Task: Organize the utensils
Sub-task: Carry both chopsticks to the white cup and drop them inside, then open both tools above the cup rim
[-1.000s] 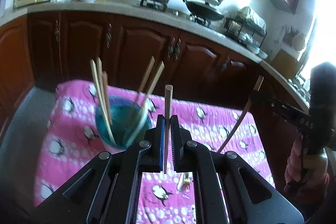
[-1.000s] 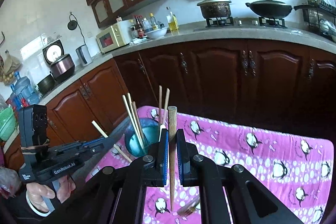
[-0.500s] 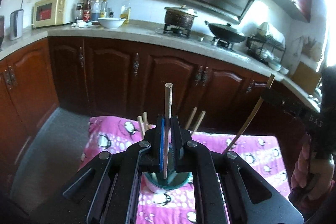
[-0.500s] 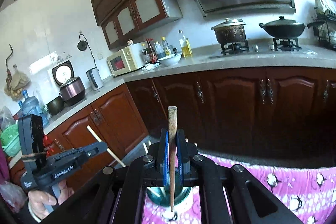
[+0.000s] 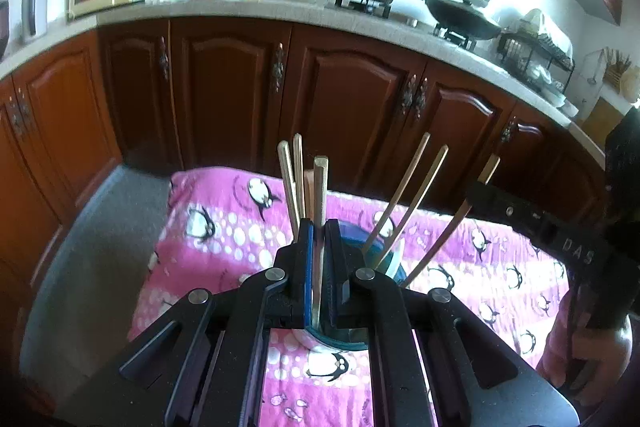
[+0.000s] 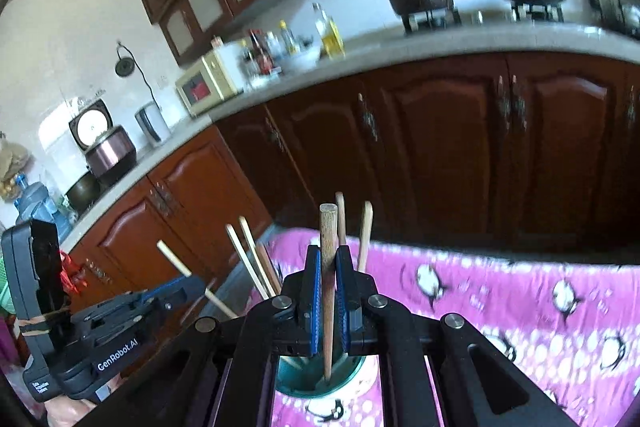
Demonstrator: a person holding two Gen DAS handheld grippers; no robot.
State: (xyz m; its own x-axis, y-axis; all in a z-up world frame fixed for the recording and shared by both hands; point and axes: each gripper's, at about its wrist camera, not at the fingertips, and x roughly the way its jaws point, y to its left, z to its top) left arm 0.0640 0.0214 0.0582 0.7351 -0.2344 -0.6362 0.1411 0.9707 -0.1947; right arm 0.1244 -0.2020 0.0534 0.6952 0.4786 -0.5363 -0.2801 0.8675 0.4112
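Kitchen: dark red-brown wooden base cabinets (image 5: 344, 99) run under a pale speckled countertop (image 5: 280, 13), white wall (image 6: 80, 27) behind. Grey floor (image 5: 80, 247) at left. Strong daylight enters from the far right, washing out that corner.

My left gripper (image 5: 316, 259) points forward and slightly down, its two black fingers drawn close with only a thin gap between the blue pads (image 5: 307, 267). It is clamped on a chopstick (image 5: 319, 211) that stands upright between them. My right gripper (image 6: 329, 291) is likewise closed on a chopstick (image 6: 329, 267), held vertical between its blue pads (image 6: 315, 291). From the left wrist view, my right hand (image 5: 592, 351) shows at the lower right, wrapped around the black handle. From the right wrist view, the left gripper (image 6: 188, 289) sits low on my left, level.
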